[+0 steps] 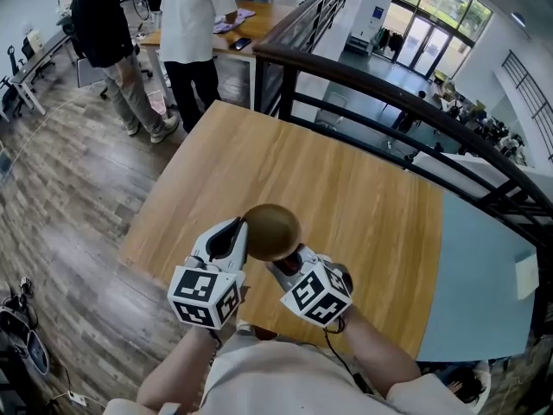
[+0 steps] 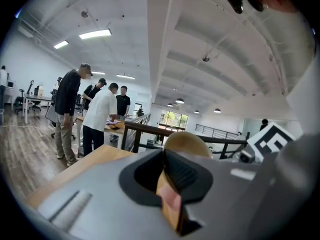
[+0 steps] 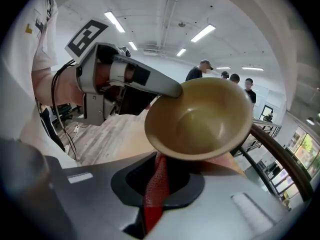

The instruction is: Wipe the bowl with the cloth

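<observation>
A brown bowl (image 1: pixel 272 230) is held in the air above the near part of the wooden table (image 1: pixel 346 188). My left gripper (image 1: pixel 235 236) is shut on its rim from the left. In the left gripper view the bowl (image 2: pixel 187 140) shows edge-on, with its wall pinched between the jaws of the left gripper (image 2: pixel 166 171). In the right gripper view the bowl (image 3: pixel 200 119) opens toward the camera and the left gripper (image 3: pixel 167 88) clamps its upper left rim. My right gripper (image 3: pixel 162 176) is shut on a red cloth (image 3: pixel 155 191), just under the bowl. In the head view the right gripper (image 1: pixel 289 262) sits close below the bowl.
A black railing (image 1: pixel 389 93) runs along the table's far side. Several people (image 1: pixel 194 24) stand by another table at the back left. A pale blue surface (image 1: pixel 484 275) adjoins the table on the right. Wood floor lies to the left.
</observation>
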The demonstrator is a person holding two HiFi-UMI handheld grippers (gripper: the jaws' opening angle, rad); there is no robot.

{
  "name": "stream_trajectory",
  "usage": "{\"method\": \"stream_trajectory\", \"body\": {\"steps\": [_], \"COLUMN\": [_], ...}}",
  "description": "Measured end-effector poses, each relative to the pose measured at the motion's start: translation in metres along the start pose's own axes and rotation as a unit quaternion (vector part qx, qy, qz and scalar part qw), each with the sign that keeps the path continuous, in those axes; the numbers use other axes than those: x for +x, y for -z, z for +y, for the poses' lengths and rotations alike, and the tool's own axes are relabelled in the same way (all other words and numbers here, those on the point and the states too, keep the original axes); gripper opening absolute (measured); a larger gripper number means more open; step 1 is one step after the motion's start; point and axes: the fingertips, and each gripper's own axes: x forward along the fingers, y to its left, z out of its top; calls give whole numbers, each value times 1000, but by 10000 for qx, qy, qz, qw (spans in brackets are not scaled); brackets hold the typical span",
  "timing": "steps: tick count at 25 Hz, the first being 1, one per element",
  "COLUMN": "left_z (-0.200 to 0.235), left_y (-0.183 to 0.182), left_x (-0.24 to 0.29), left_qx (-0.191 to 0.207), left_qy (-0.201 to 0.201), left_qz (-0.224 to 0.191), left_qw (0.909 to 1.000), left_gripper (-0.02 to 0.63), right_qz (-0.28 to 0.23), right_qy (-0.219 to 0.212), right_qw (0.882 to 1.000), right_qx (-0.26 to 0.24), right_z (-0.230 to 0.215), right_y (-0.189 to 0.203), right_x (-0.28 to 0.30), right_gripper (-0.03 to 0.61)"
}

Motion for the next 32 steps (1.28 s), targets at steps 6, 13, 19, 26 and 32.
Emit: {"method": "stream_trajectory", "body": {"steps": [6,13,19,26,32], "left_z": [-8,-3,12,17,9], "left_y": [-5,0,4,6,11], "left_x": [6,6,1,-7,-11], "left_qx": [-286,-265,-225,10,700], "left_qy": [105,50,-68,-172,-196], "left_qz": [-115,-50,63,151,336], "left_qw": [9995,9996,9997,9997,9968], "left_gripper": [12,12,12,12,12], "right_qz": [-244,-406,-336,-251,-217], "right_qy": [-310,-384,5,473,804], "right_qw": [9990,9975,9981,9972,9959], "right_qx": [203,437,515,524,362], "right_z": [16,20,-6,-35,-49], "right_y": [-11,-14,-7,-5,-4], "right_x": [8,10,-7,-28,-43], "right_gripper": [14,14,14,15,15]}}
